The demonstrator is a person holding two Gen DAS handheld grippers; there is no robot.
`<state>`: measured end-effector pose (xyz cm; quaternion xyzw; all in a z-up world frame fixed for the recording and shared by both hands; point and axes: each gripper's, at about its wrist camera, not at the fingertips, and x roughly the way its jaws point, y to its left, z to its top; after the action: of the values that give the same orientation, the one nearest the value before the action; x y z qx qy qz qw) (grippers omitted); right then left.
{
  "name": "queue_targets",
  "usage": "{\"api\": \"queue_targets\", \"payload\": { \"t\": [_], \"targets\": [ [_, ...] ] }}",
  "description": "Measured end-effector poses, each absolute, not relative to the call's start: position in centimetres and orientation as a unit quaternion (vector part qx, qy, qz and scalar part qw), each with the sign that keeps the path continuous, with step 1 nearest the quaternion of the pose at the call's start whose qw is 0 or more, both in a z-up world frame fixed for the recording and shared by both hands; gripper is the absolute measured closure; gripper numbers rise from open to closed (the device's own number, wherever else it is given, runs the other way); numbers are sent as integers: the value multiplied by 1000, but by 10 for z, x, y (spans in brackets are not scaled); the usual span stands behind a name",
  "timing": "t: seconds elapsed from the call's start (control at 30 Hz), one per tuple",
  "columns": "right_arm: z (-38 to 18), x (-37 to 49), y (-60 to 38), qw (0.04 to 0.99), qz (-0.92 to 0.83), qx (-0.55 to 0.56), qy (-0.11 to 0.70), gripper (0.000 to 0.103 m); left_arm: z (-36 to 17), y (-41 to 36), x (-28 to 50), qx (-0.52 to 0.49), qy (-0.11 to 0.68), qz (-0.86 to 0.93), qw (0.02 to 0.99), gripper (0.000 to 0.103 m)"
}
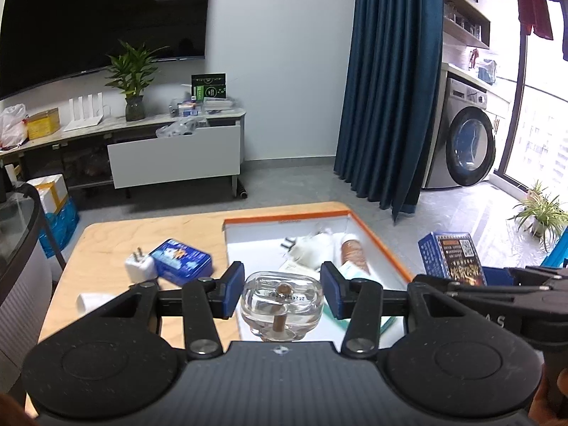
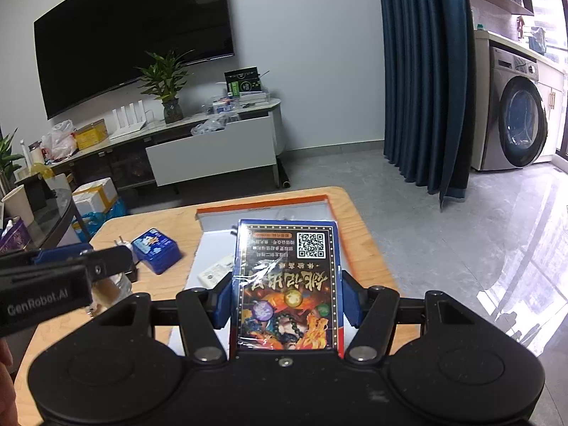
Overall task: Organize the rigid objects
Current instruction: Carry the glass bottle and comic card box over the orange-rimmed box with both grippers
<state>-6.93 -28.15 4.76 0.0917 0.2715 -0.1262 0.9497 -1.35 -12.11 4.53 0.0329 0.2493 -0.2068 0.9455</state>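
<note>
My left gripper (image 1: 282, 293) is shut on a clear glass bottle (image 1: 282, 307) with a brown stem, held above the near edge of the orange-rimmed white tray (image 1: 385, 245). My right gripper (image 2: 285, 301) is shut on a blue card box (image 2: 287, 280) with a QR code, held above the tray (image 2: 262, 206); the box also shows in the left wrist view (image 1: 451, 254). In the tray lie a brown tube (image 1: 353, 252), a white crumpled item (image 1: 312, 246) and a teal-white packet (image 1: 355, 271).
A blue tin (image 1: 181, 261) and a white plug adapter (image 1: 140, 266) lie on the wooden table (image 1: 113, 241) left of the tray. A white item (image 1: 94, 300) lies nearer. A glass side table (image 2: 46, 213) stands at left. The floor drops off beyond the table's right edge.
</note>
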Motion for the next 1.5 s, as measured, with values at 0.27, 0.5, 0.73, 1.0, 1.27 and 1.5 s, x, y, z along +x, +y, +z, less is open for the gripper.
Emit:
{"api": "queue_targets", "payload": {
  "t": [0.27,0.5,0.73,1.0,1.27,1.5],
  "targets": [
    [47,-75,-296,950,-128,89,271,32,48,-134,-11,25,249,-207,946,55],
    [44,-75,-300,949,-127,83,277,32,44,-139,-14,25,259,-204,944,55],
    [45,-75,-298,950,-122,84,276,32,46,-140,-17,26,260,-200,944,55],
    [45,-77,-297,950,-114,82,278,32,48,-138,-20,24,257,-196,946,55],
    [46,-77,-295,951,-112,80,277,32,50,-137,-24,22,254,-196,947,55],
    [49,-77,-294,951,-110,79,277,32,51,-137,-26,21,253,-195,947,55]
  ]
}}
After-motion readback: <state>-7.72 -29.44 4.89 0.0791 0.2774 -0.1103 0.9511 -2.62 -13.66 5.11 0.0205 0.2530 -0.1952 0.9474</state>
